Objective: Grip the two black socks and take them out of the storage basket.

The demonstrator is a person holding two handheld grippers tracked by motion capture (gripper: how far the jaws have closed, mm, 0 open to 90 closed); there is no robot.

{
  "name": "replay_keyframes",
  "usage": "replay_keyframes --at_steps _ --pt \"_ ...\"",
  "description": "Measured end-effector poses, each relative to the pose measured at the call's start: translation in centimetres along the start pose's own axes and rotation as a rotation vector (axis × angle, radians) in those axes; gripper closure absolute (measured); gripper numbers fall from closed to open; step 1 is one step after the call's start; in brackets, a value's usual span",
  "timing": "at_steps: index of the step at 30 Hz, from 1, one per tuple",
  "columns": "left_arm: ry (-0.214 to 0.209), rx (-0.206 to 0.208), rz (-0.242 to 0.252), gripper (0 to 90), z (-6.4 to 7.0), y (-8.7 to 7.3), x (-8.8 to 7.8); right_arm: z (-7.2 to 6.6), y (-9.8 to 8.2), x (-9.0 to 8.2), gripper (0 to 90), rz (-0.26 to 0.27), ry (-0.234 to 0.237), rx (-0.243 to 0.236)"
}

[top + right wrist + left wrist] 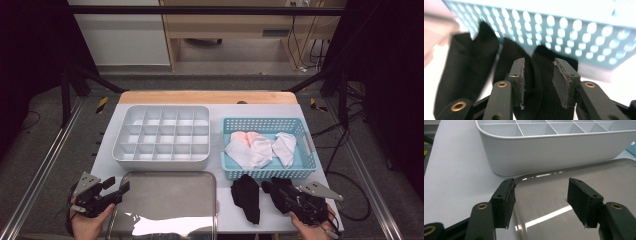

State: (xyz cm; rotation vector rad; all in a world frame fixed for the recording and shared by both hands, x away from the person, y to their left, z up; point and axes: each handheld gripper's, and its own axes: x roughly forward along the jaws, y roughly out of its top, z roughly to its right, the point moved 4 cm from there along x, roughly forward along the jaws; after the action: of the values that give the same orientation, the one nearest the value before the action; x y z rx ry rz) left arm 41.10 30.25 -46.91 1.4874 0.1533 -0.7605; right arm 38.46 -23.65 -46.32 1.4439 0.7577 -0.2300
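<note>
fingers (503,201) of the left gripper (116,189) are held wide apart over the near left corner of a shiny rectangular metal tray (584,180), just before a white plastic divided organiser box (161,138); the right gripper (538,80) is seen partly apart, a black ribbed fabric sock (466,75) lying between its pads, beside a light blue perforated plastic basket (263,173) in which white and pink socks (257,148) are held.

The left hand (87,220) enters at the bottom left, holding the left gripper (116,186) low and angled up to the right, its jaws spread wide with nothing between them; the right hand (312,231) enters at the bottom right, holding the right gripper (269,186) pointed left, its jaws partly apart, not clamped.
</note>
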Motion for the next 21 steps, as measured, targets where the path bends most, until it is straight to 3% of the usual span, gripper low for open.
replay_keyframes --at_steps 2,3,6,7,9,10,15,21 --pt "-0.001 0.002 0.003 37.9 0.1 0.1 0.0 -0.8 1.2 -0.6 58.7 0.058 0.005 -0.014" --pt "-0.001 0.002 0.003 37.9 0.1 0.1 0.0 -0.8 1.2 -0.6 58.7 0.058 0.005 -0.014" --pt "-0.002 0.005 0.007 38.0 0.3 0.1 -0.1 -2.9 2.4 -0.8 58.4 0.096 0.070 -0.036" --pt "-0.002 0.005 0.007 38.0 0.3 0.1 -0.1 -2.9 2.4 -0.8 58.4 0.096 0.070 -0.036" --pt "-0.002 0.002 0.008 38.0 0.4 0.1 -0.1 -4.6 2.7 -0.3 60.1 0.076 0.122 -0.066" --pt "-0.002 0.002 0.008 38.1 0.4 0.1 -0.1 -4.6 2.7 -0.3 60.1 0.076 0.122 -0.066" --pt "0.000 -0.001 0.014 38.5 0.3 0.2 -0.2 -7.0 3.0 1.0 63.0 0.036 0.214 -0.082" --pt "-0.001 0.000 0.021 39.0 0.4 0.3 -0.3 -8.7 3.4 2.1 61.3 0.023 0.222 -0.128"
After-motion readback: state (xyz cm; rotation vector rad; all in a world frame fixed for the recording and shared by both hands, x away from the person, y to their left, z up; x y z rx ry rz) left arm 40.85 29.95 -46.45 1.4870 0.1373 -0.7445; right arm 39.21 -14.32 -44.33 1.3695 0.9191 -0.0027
